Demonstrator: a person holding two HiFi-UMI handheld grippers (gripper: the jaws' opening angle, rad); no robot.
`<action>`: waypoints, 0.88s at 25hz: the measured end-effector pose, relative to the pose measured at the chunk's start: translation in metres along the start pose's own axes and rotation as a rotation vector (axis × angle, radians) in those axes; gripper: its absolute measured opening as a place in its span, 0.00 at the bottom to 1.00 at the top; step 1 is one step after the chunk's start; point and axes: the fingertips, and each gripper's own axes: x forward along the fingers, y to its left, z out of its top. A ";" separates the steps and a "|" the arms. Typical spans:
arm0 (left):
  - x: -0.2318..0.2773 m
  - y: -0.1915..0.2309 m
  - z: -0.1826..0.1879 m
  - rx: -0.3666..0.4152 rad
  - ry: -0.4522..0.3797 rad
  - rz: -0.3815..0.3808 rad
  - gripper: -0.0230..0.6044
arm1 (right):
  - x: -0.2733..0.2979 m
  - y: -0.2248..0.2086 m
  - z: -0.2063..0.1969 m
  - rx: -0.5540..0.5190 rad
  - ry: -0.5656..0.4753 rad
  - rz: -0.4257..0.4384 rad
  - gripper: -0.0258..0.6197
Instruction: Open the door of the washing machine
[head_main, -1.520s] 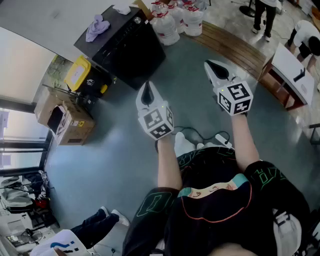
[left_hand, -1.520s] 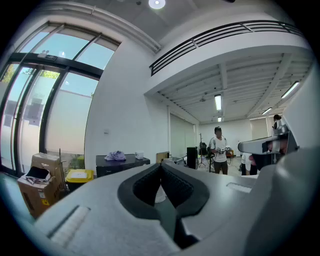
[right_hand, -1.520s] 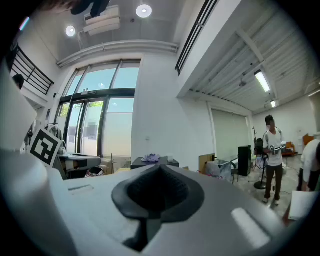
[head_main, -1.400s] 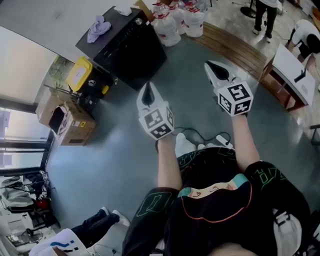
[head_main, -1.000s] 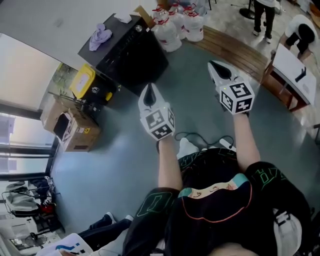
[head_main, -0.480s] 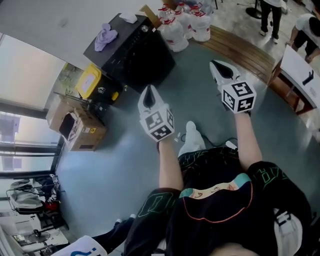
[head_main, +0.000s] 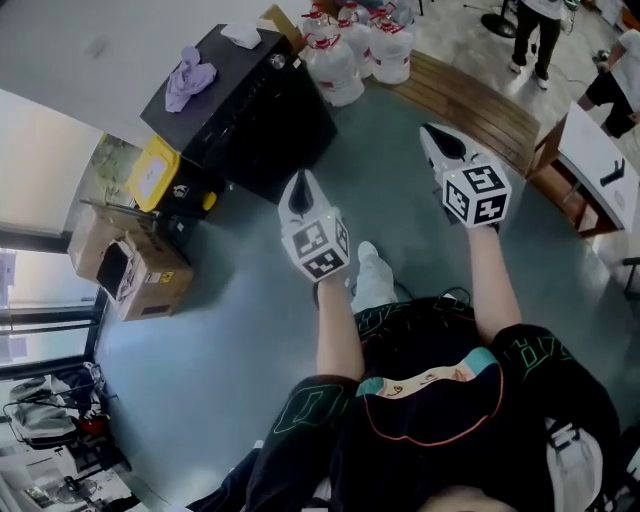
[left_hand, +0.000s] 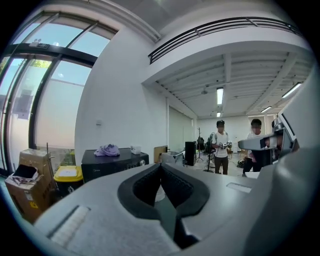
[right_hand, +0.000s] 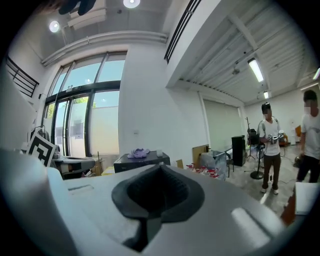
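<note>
The left gripper (head_main: 297, 188) and right gripper (head_main: 440, 140) have jaws closed and empty. Facing the washing machine (head_main: 240, 95) squarely should ease reaching its door.

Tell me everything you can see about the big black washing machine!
The washing machine is a boxy black cabinet standing upright on the grey floor. A control strip with a round silver knob runs along the top of its front. A crumpled purple cloth and a small white thing lie on its top. A yellow-lidded bin stands beside it on one side, water jugs on the other. Its door cannot be made out from here.
</note>
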 end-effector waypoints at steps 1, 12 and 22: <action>0.010 0.006 -0.003 -0.003 0.014 0.001 0.05 | 0.012 0.002 -0.004 0.004 0.019 0.007 0.04; 0.154 0.098 0.000 -0.009 0.056 0.055 0.05 | 0.181 0.007 0.005 -0.002 0.089 0.059 0.04; 0.263 0.098 -0.012 -0.019 0.114 -0.019 0.05 | 0.264 -0.036 0.000 0.004 0.153 0.004 0.04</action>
